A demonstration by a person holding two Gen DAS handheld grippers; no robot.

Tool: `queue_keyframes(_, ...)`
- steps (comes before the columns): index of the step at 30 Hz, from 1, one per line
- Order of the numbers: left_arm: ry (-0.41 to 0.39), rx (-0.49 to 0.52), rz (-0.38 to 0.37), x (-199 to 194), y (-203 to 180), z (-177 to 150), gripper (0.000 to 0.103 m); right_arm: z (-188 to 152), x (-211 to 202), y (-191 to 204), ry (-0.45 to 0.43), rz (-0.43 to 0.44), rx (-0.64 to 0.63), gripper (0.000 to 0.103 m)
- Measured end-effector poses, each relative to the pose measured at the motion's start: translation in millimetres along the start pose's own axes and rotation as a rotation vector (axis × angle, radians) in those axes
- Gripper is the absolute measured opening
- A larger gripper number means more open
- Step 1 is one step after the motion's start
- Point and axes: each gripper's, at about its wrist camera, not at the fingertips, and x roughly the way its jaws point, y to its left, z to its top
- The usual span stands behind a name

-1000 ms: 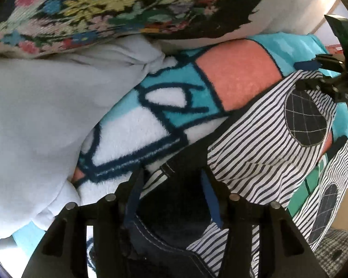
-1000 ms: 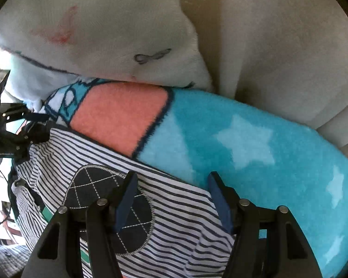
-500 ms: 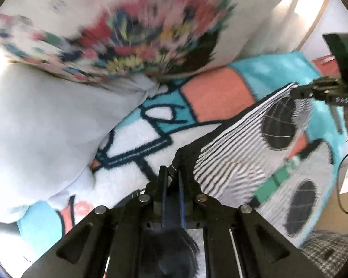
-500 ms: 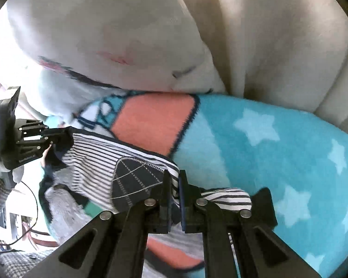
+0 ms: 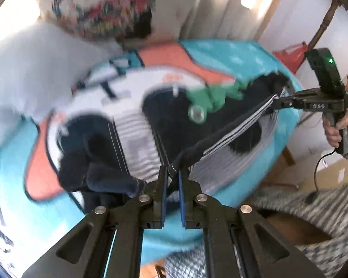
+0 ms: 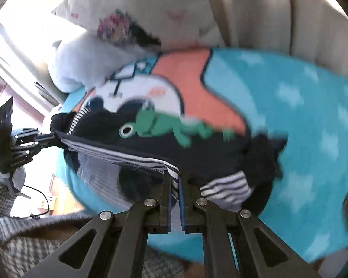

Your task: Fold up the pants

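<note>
The pants (image 5: 222, 139) are dark navy with black-and-white stripes, round dark patches and a green frog (image 6: 160, 126). They lie on a turquoise, orange and white blanket (image 6: 301, 97). My left gripper (image 5: 172, 176) is shut on one corner of the striped hem. My right gripper (image 6: 174, 180) is shut on the other corner. The hem edge (image 6: 118, 151) is stretched taut between them, lifted above the rest of the pants. Each gripper shows in the other's view, the right in the left wrist view (image 5: 287, 103) and the left in the right wrist view (image 6: 46, 139). Both views are blurred.
White pillows (image 6: 155, 16) and a floral cushion (image 5: 109, 16) lie behind the blanket against a beige sofa back (image 6: 278, 11). The person's grey checked sleeves (image 5: 313, 206) are at the near edge. A cable (image 5: 317, 169) hangs from the right gripper.
Both grippers shut on the hem corners, then lifted and pulled back toward the near edge, carrying the hem over the pants. The frog side of the pants has come into view.
</note>
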Motion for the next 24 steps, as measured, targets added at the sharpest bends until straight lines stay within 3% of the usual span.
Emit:
queue_keyframes(3, 0.082, -0.01, 0.016, 23, -1, -27, 0.01, -24, 16, 1, 0.029, 0.009, 0.046, 0.008)
queue_keyframes(6, 0.124, -0.025, 0.021, 26, 3, -45, 0.01, -41, 24, -2, 0.05, -0.046, 0.084, 0.014)
queue_keyframes(11, 0.051, -0.141, -0.02, -25, 39, -51, 0.01, -48, -10, -13, -0.022, -0.094, 0.157, 0.014)
queue_keyframes(16, -0.082, -0.212, -0.027, -51, 61, -15, 0.012, -41, -44, -34, -0.157, -0.11, 0.273, 0.016)
queue_keyframes(19, -0.111, -0.175, 0.003, -30, 54, 20, 0.017, -35, -39, -49, -0.186, -0.134, 0.341, 0.034)
queue_keyframes(22, -0.065, -0.184, -0.002, 7, 50, 41, 0.017, -34, -29, -58, -0.208, -0.172, 0.377, 0.037)
queue_keyframes(24, 0.003, -0.172, 0.131, 36, 50, 46, 0.017, -35, -24, -66, -0.221, -0.191, 0.394, 0.038)
